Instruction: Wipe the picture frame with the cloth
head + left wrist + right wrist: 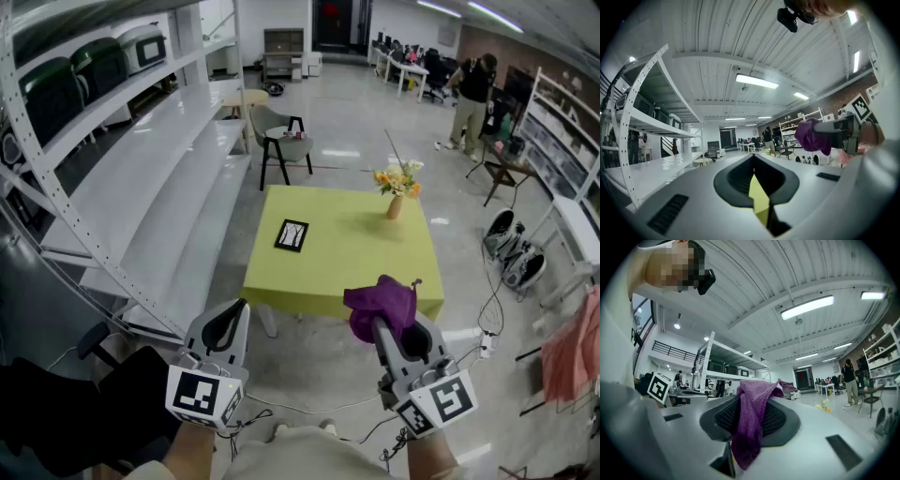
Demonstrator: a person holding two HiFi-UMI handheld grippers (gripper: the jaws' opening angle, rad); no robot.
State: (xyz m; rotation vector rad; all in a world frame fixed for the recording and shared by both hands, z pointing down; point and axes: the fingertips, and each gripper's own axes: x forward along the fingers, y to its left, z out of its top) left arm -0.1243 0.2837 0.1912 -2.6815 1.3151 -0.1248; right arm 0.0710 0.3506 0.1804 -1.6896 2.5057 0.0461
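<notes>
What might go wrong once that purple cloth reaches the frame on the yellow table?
The picture frame lies loose on the table, so wiping may slide it unless the shut, empty left gripper steadies it. The flower vase shares the table and might get knocked. The cloth bunches in the right gripper and might slip.

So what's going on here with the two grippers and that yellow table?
A person holds a gripper in each hand. The right gripper is shut on a purple cloth. The left gripper is shut with nothing in it. The picture frame lies flat on the yellow table ahead, out of contact with both grippers. Wiping has not begun.
</notes>
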